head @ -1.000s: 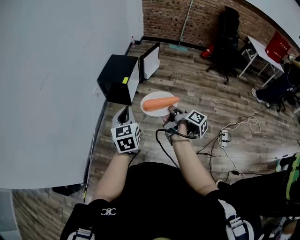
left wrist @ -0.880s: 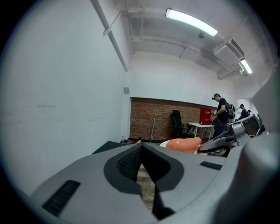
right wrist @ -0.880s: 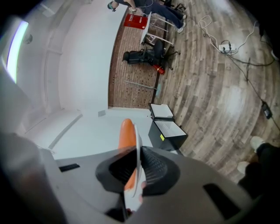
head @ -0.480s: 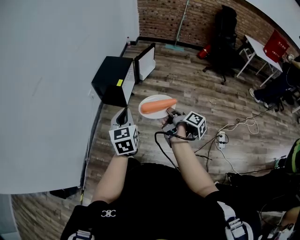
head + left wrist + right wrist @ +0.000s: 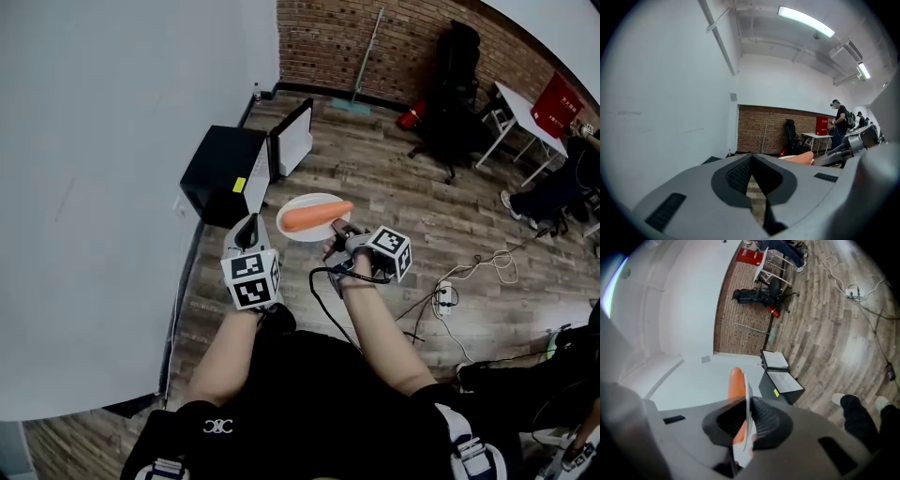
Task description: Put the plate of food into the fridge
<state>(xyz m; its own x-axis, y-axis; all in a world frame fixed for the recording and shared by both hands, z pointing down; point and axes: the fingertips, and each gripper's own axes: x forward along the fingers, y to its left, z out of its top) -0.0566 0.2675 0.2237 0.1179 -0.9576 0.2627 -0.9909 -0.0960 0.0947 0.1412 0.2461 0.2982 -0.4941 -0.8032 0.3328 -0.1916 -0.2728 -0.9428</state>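
A white plate (image 5: 302, 204) with a single orange carrot (image 5: 317, 217) on it is held level over the wooden floor. My right gripper (image 5: 338, 233) is shut on the plate's near rim. In the right gripper view the plate (image 5: 748, 414) stands edge-on between the pads, with the carrot (image 5: 735, 384) behind it. The small black fridge (image 5: 219, 174) stands on the floor by the white wall, its door (image 5: 292, 139) swung open. My left gripper (image 5: 247, 233) hovers left of the plate, between it and the fridge, shut and empty; in its own view, the left gripper (image 5: 752, 164) shows closed pads.
A white wall (image 5: 103, 169) runs along the left. A power strip with cables (image 5: 446, 276) lies on the floor to the right. A black office chair (image 5: 454, 112), a white table (image 5: 525, 108) and a brick wall (image 5: 328, 42) are farther back. A person (image 5: 840, 123) stands by the table.
The right gripper keeps its hold on the plate. In the head view the fridge has slid slightly left and down, and the left gripper sits a little higher.
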